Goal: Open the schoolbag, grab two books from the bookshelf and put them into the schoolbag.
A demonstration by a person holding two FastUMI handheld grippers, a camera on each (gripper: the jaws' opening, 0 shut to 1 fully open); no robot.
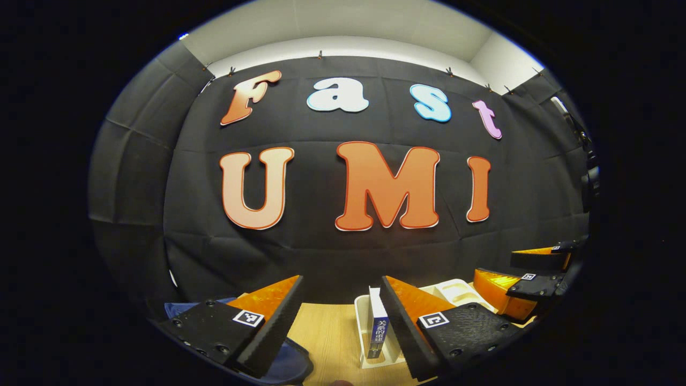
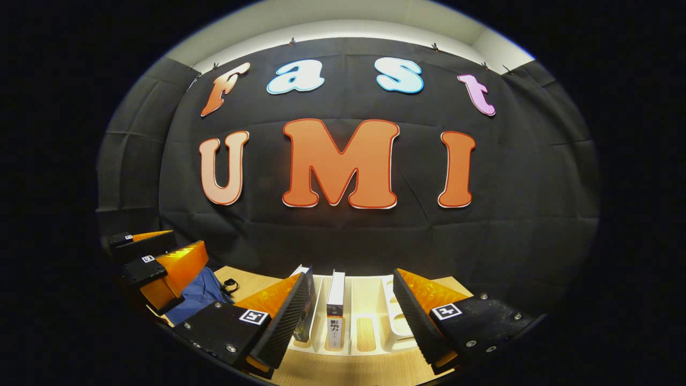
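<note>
On the wooden table (image 1: 327, 332) ahead of my left gripper (image 1: 343, 321), as the left gripper view has it, a white bookshelf (image 1: 365, 335) stands with a blue-spined book (image 1: 378, 324) upright in one slot. My two fingers are spread wide apart with nothing between them; the book stands just inside my right-hand finger (image 1: 399, 327), close beside it, and I cannot tell whether they touch. The blue schoolbag (image 1: 292, 364) lies low on the left, half hidden behind my other finger. Off to the right edge my right gripper (image 1: 536, 276) hangs above more of the white shelf, which it partly hides. Behind everything rises the black cloth wall (image 1: 134, 187).

Over in the right gripper view, my right gripper (image 2: 348, 316) also has its fingers parted and empty. Between them I look straight down the bookshelf (image 2: 399, 321) and its dividers. One dark book (image 2: 305, 316) stands right against my left-hand finger (image 2: 284, 321), and a white-spined book (image 2: 335, 313) stands upright in the next slot. The slots further right hold nothing I can make out. Farther left the schoolbag (image 2: 201, 300) lies on the table (image 2: 343, 372), a small black strap or buckle at its edge, and my left gripper (image 2: 155, 257) hovers over it, covering part of the blue fabric.
</note>
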